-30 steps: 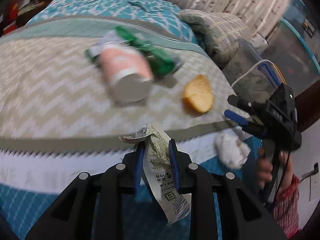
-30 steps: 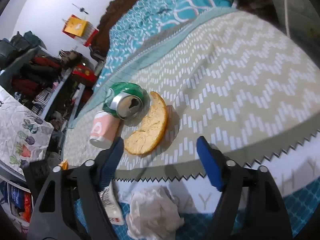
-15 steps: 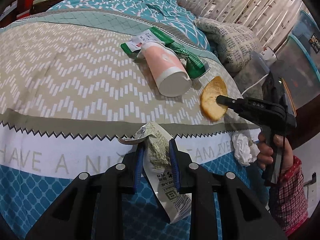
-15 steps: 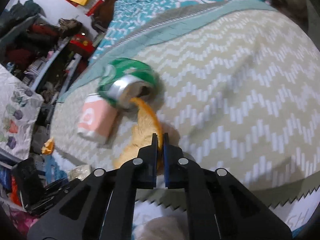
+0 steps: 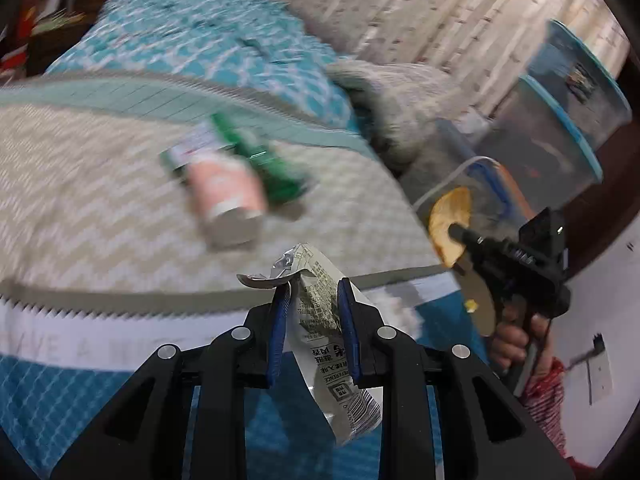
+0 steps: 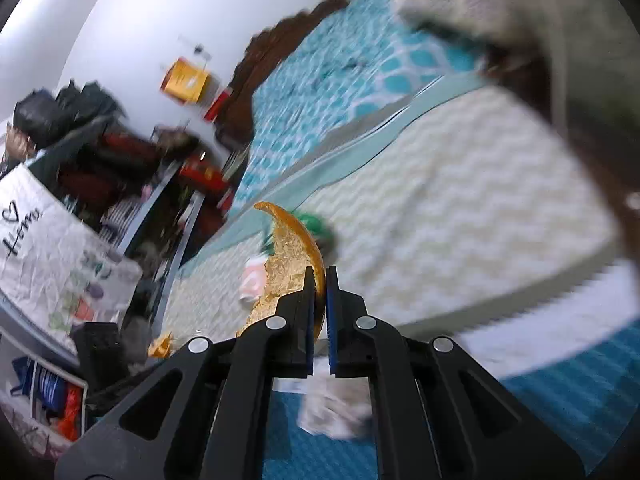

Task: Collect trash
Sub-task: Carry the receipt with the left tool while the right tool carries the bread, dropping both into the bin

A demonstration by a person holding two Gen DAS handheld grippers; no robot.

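Trash is half gathered: your left gripper point(image 5: 313, 312) pinches the wrapper point(image 5: 320, 320), your right gripper point(image 6: 320, 308) the orange peel point(image 6: 294, 258). Pink cup point(image 5: 226, 194), green can point(image 5: 264, 168) and far-side crumpled tissue point(image 6: 334, 414) remain on the bed point(image 5: 80, 184).

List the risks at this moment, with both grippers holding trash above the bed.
1. The right gripper pinches the curved orange peel only at its edge; it may slip or tear free.
2. The crumpled printed foil wrapper hangs loosely below the left gripper and could snag.
3. The pink can and green can lie unsecured on the bedspread.
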